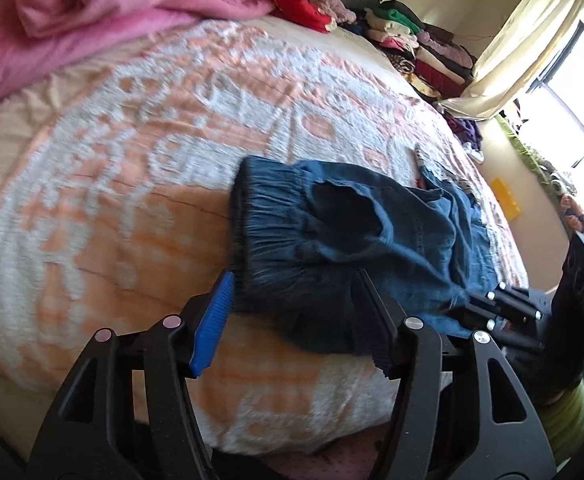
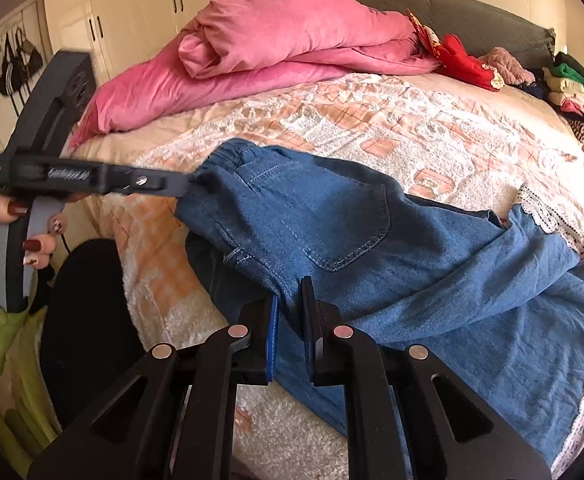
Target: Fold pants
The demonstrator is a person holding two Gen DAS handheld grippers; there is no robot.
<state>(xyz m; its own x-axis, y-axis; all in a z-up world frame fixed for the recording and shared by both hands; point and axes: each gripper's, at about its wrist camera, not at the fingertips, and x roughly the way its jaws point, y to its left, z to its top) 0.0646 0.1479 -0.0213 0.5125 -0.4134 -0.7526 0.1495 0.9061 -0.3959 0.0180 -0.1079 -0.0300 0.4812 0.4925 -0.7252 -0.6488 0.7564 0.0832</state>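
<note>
The pants [image 2: 371, 240] lie across the near side of the bed [image 2: 371, 128], waistband toward the pink duvet [image 2: 292, 36], legs trailing off toward the lace edge. The right gripper [image 2: 292, 312] pinches a fold of denim at the near hem, pads pressed tight on the cloth. The left gripper [image 1: 292, 320] stands spread around the gathered waistband, the cloth lying loose between its pads, not squeezed. No earlier view, so I say nothing of its travel. This looks like thin, soft denim: light, floppy, it will sag and crease wherever it hangs free. The elastic waistband is thickest, the safest hold; seams and corners also suit, a single layer may slip.
</note>
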